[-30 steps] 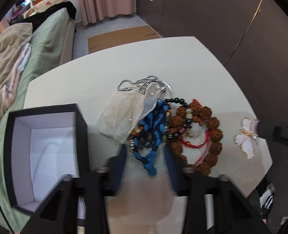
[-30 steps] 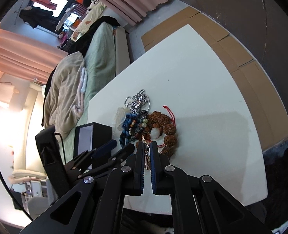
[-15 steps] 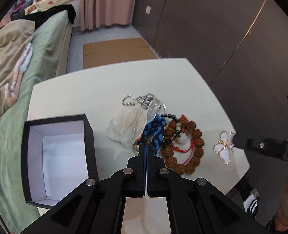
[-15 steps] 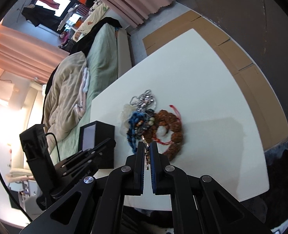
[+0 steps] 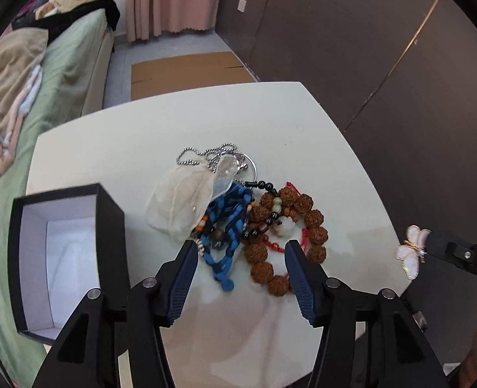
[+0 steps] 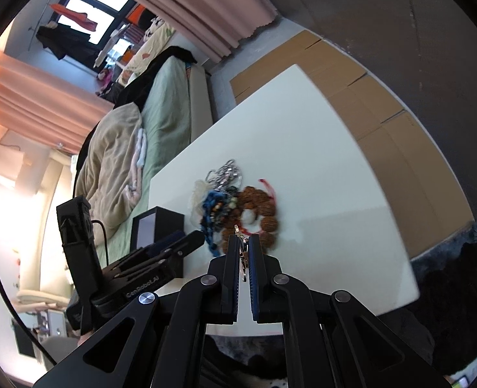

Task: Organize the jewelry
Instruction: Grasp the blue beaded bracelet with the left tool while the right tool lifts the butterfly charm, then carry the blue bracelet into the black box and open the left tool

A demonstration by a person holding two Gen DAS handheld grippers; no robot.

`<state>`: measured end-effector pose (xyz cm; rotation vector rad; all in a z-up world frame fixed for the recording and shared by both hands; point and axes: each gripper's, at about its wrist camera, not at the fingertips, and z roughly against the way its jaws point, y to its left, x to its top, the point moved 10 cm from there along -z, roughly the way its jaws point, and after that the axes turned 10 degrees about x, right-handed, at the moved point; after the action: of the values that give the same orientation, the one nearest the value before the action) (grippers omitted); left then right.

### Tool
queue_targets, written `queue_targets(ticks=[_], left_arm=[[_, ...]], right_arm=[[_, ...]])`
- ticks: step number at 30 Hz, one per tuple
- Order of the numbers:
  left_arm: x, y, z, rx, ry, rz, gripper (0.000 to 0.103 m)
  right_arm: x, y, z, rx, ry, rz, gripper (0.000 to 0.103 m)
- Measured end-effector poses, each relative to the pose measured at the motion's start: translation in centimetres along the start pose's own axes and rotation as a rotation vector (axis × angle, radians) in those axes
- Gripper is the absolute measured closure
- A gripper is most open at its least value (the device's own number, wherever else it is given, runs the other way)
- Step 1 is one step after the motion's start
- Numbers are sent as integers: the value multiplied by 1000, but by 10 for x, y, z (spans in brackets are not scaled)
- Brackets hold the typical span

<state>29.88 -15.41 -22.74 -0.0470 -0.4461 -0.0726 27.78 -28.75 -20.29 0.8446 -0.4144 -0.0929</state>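
Over the jewelry pile in the left wrist view, the left gripper (image 5: 240, 255) has gone from fully closed half a second ago to jaws opening now, roughly halfway apart, nothing pinched between them; blue braided bracelet (image 5: 230, 223) and brown seed-bead bracelet (image 5: 287, 236) lie on the white table (image 5: 135, 148) in the gap past the tips, untouched as far as I can tell. Looks like a re-open for another try at the pile, so no item from that hand yet. Black box (image 5: 64, 258) sits open and empty at the left table edge, beside the pile. Butterfly brooch (image 5: 411, 252) hangs at the right, clamped at the tip of the right gripper (image 5: 432, 242), same grip as a second ago. Right wrist view: right gripper (image 6: 244, 242) jaws nearly closed on the brooch's clasp, gold hardware visible between the pads, held above the near side of the pile. It has drifted slightly relative to the pile. Judgement: brooch is picked but not boxed; box drop is the likely next step.
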Motion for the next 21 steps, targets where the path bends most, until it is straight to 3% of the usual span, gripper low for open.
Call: queue_targets(ticks=[5, 9, 14, 16, 17, 21], left_arm=[[8, -4, -9, 28, -20, -4, 48], [16, 0, -18, 38, -9, 22, 66], [19, -1, -31, 54, 1, 5, 69], [20, -2, -34, 62, -2, -9, 81], [19, -2, -35, 66, 8, -11, 92], [19, 0, -26, 15, -1, -6, 93]], right_arm=[[2, -19, 13, -7, -25, -25, 96], [3, -32, 21, -13, -39, -47, 96], [5, -38, 25, -12, -45, -55, 96], [5, -37, 25, -8, -44, -53, 96], [5, -35, 23, -4, -42, -52, 96], [5, -27, 16, 6, -33, -42, 96]])
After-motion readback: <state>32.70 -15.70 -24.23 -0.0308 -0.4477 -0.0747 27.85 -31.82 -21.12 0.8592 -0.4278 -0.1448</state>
